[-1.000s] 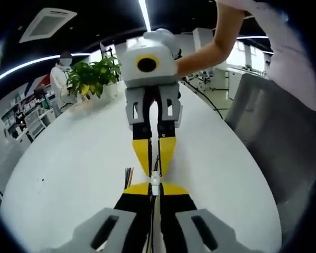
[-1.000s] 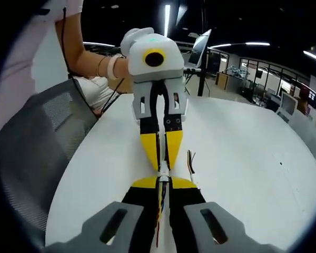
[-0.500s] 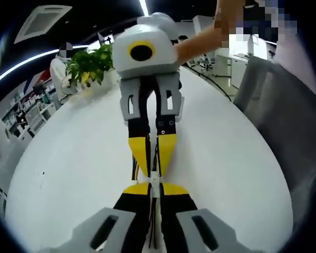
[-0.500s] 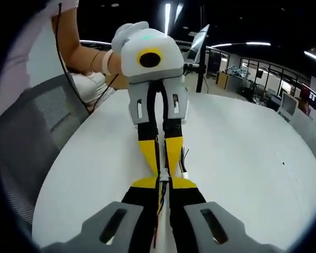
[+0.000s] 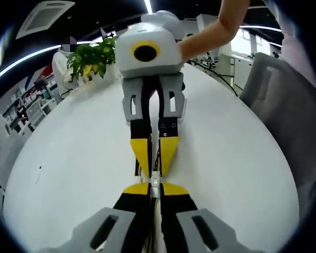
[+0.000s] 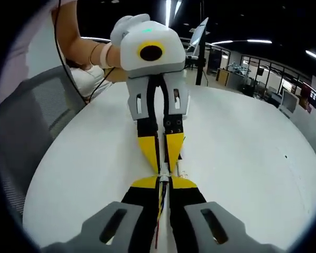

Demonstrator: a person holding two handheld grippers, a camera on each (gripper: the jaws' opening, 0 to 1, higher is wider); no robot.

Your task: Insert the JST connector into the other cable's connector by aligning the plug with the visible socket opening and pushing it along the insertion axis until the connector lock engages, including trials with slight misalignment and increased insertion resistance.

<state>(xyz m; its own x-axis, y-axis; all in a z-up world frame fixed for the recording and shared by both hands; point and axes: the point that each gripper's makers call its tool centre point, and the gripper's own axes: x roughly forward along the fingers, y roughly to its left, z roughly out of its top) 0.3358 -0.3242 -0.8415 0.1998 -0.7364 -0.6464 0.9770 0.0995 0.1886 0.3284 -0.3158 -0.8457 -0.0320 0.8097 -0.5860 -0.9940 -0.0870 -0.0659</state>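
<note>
Over a white table (image 5: 68,158) the two grippers meet tip to tip. In the left gripper view my left gripper (image 5: 155,186) is shut on a small white JST connector (image 5: 155,181) whose cable runs back between its jaws. Facing it, my right gripper (image 5: 154,169) has its yellow tips closed against the same joint. In the right gripper view my right gripper (image 6: 164,182) is shut on a connector (image 6: 164,172) with coloured wires (image 6: 160,199); the left gripper (image 6: 163,166) presses in from the far side. The seam between plug and socket is too small to make out.
A grey mesh chair (image 5: 289,110) stands by the table's edge, also the chair (image 6: 26,132) in the right gripper view. A potted plant (image 5: 92,58) and a person (image 5: 60,63) are at the far end. A monitor (image 6: 200,42) stands at the back. The person's arms hold both grippers.
Both views have shifted and tilted a little with the hands. The grippers stay tip to tip and shut, and the opposing gripper looms slightly larger in each view.
</note>
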